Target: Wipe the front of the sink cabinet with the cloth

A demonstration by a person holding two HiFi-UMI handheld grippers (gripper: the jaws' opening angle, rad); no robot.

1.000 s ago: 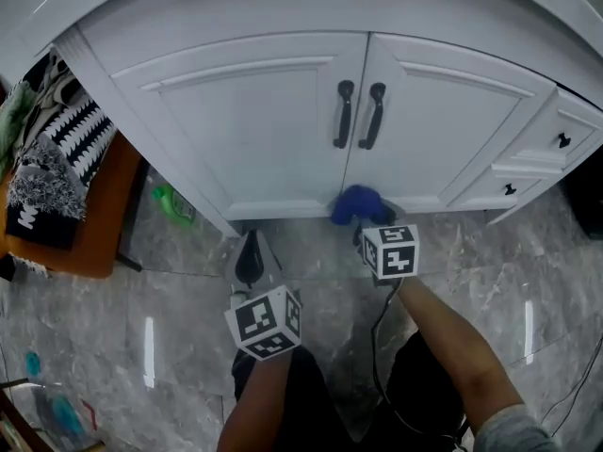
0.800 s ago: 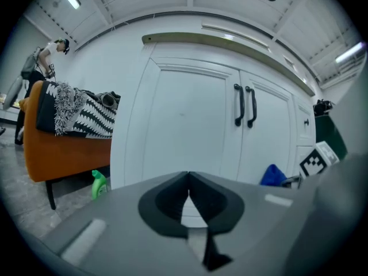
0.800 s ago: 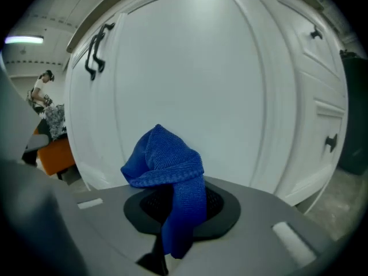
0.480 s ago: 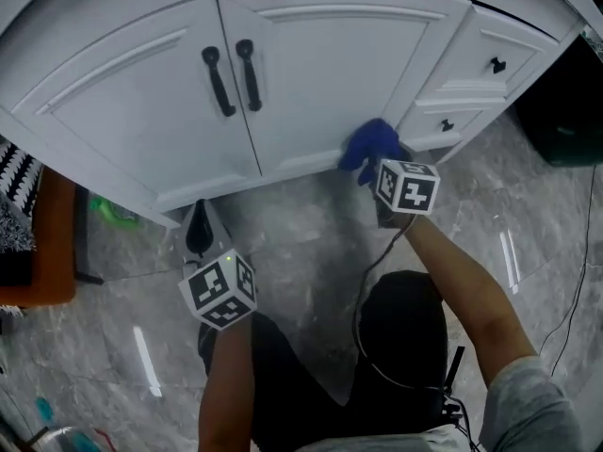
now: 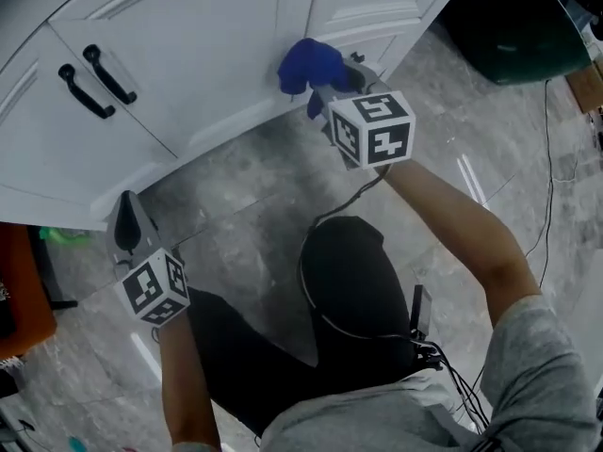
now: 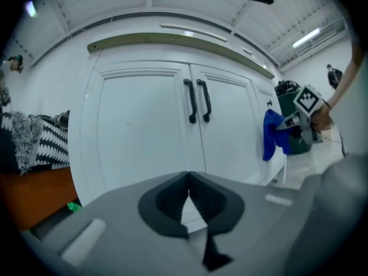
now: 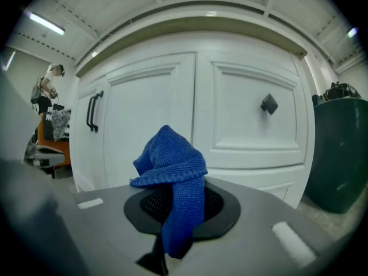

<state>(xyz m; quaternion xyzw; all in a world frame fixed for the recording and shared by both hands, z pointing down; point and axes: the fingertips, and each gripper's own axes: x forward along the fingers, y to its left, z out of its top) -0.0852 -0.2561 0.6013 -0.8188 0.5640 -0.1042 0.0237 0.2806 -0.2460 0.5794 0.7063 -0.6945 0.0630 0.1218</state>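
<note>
Left gripper [image 6: 187, 178]: fingers clenched together on nothing, held low over the grey tiled floor [image 5: 236, 196], in front of the sink cabinet [image 5: 217, 83] below its left door, well apart from the paired black door handles [image 5: 89, 81]. Blue cloth [image 5: 306, 64]: bunched at the lower right of the cabinet's right door, beside the drawer front with its black knob [image 7: 269, 103], close against the white face, though actual contact cannot be told. Right gripper [image 5: 330, 85]: fingers grasping the cloth's tail, with the cloth's top flopped over them toward the cabinet; a dark green bin [image 5: 513, 17] stands just right of the cabinet.
</note>
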